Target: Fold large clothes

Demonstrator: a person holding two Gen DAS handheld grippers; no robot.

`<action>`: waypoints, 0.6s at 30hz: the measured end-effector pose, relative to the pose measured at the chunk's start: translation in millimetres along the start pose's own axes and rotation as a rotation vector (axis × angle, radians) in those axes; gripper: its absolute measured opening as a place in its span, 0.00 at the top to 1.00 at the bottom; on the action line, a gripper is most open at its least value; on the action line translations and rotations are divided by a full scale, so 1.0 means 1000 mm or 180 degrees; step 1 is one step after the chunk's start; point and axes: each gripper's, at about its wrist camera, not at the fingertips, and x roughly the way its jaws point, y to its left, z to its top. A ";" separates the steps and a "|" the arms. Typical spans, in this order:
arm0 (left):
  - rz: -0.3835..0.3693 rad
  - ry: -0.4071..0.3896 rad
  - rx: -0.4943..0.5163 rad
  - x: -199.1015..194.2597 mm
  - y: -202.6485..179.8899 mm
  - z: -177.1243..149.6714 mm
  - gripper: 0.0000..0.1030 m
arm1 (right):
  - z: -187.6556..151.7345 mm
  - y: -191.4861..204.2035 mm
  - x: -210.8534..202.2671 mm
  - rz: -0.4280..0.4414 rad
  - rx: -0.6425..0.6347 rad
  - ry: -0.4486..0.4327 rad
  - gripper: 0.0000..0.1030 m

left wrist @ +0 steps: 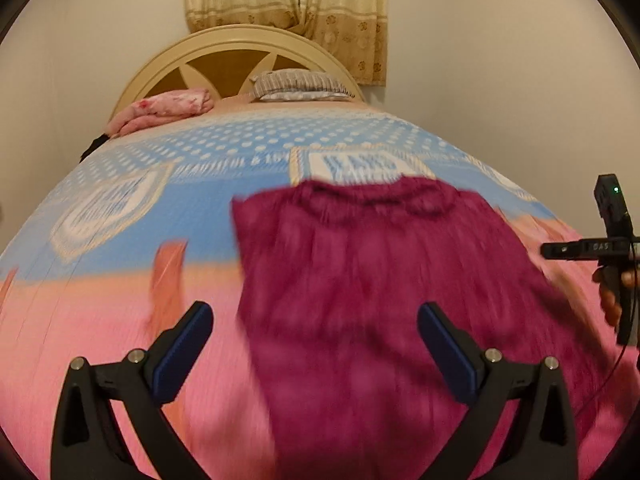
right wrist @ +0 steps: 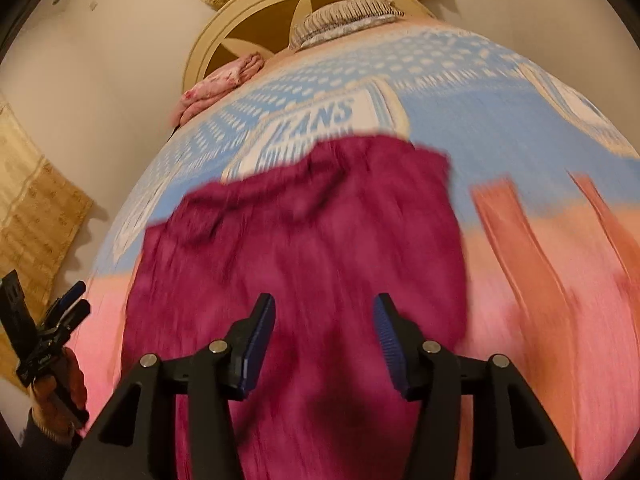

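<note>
Magenta fabric fills the near ground of both wrist views: one maroon garment [left wrist: 360, 300] lies on the bed [left wrist: 100, 340], and it looks already folded into a long panel. My left gripper [left wrist: 316, 324] has its jaws spread wide with nothing between the pads; the garment's left edge runs below and ahead of that gap. My right gripper [right wrist: 324, 320] also stands with its jaws parted, empty, hovering over the cloth's middle. The garment's long axis runs away from me toward the headboard [left wrist: 240, 40], neckline at the far end, hem nearest the jaws and partly out of view. I judge the near hem is what both grippers would take next to fold lengthwise; neither is clearly nearer, though the right sits more squarely over the fabric. Motion blur hides the finer creases. Beyond lie the blue and pink bedspread, one folded pink cloth [left wrist: 164, 110], one striped pillow [left wrist: 300, 86], then the curtain [left wrist: 288, 0].
</note>
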 end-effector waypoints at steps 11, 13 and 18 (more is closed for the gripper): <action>0.0096 0.0317 -0.0411 -0.060 0.013 -0.137 0.00 | -0.173 -0.042 -0.091 -0.0302 0.0107 0.0062 0.44; 0.0012 0.0431 -0.0488 -0.055 0.008 -0.153 0.00 | -0.189 -0.049 -0.096 -0.0310 0.0222 0.0058 0.44; 0.0000 0.0524 -0.0460 -0.051 -0.004 -0.176 0.00 | -0.215 -0.057 -0.106 -0.0205 0.0355 0.0022 0.44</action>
